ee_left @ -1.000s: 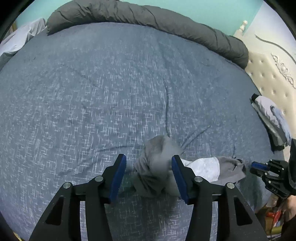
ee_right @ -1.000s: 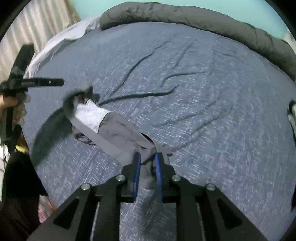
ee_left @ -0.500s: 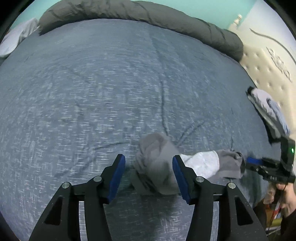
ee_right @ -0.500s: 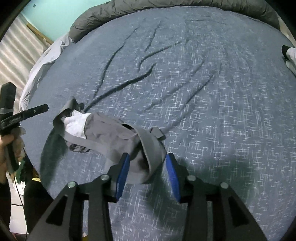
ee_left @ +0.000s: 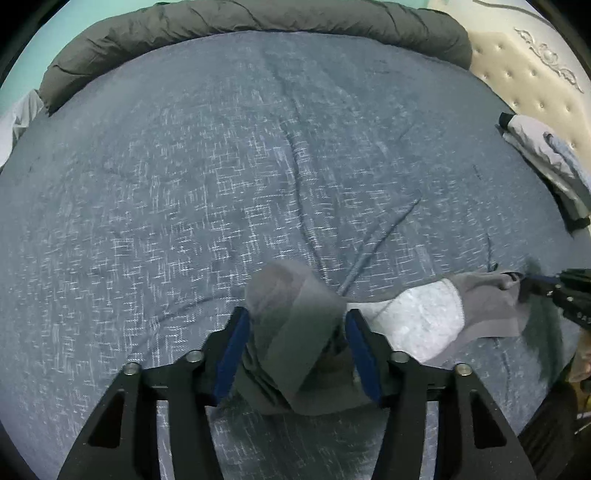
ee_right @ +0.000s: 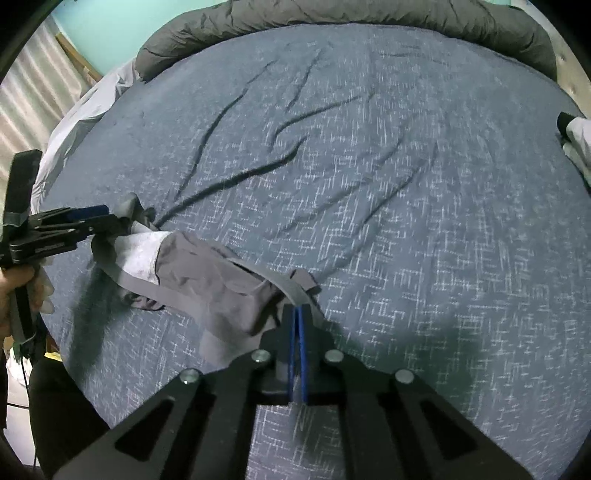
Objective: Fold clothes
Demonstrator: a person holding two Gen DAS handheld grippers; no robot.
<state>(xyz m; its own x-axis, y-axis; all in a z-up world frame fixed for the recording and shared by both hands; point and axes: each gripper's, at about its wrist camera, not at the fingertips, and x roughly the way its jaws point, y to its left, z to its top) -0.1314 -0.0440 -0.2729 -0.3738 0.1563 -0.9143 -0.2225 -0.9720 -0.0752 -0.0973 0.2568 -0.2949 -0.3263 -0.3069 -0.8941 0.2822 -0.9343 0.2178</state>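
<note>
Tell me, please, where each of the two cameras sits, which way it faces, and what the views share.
Left wrist: sits on the left gripper, looking steeply down along its fingers at the bed; its jaws are closing around one bunched end of the grey garment; the right gripper shows at the right edge.
Right wrist: sits on the right gripper, also facing down at the bed, shut on the garment's other end; the left gripper and a hand show at left.
Shared: the garment, the bed, the rolled dark duvet, the folded clothes.
</note>
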